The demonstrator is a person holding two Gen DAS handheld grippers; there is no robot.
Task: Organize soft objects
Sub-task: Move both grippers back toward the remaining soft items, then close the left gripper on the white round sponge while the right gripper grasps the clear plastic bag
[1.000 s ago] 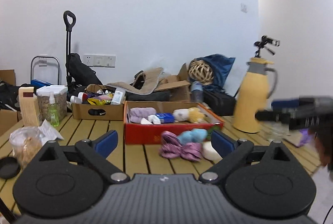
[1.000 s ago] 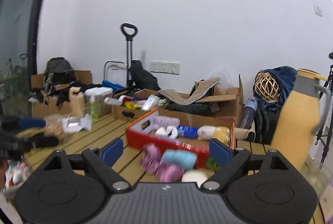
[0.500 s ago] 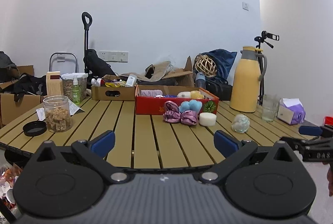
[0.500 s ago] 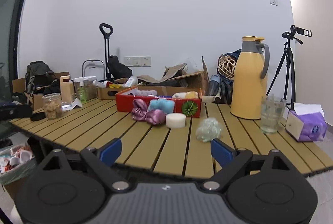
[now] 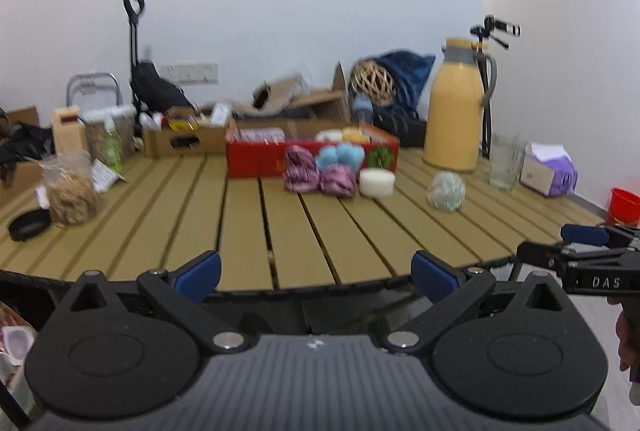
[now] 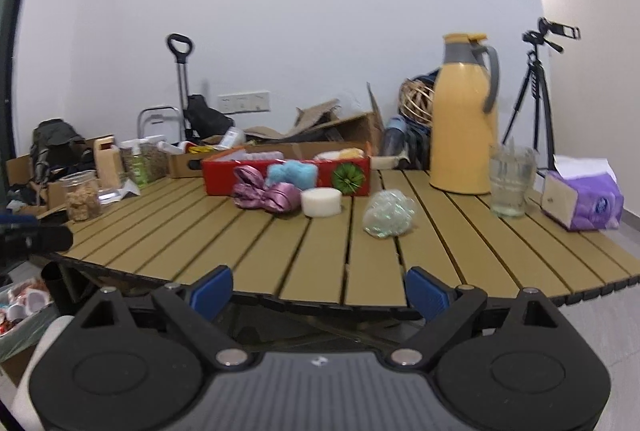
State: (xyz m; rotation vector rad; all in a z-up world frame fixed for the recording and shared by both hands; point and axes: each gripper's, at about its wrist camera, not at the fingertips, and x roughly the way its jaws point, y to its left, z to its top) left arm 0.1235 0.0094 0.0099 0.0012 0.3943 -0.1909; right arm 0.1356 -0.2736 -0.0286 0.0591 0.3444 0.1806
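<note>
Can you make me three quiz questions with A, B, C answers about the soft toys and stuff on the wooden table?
1. Where is the round white sponge?
A. Inside the red cardboard box
B. On the slatted wooden table, in front of the red cardboard box
C. Under the table

2. What colour is the tall thermos jug?
A. Yellow
B. Green
C. Black

3. What is the right gripper doing?
A. Squeezing the sponge
B. Holding the glass
C. Open and holding nothing

Answers:
1. B, the sponge sits on the slatted wooden table just before the red cardboard box.
2. A, its body is yellow with a grey collar.
3. C, its blue pads stand wide apart with only table between them.
</note>
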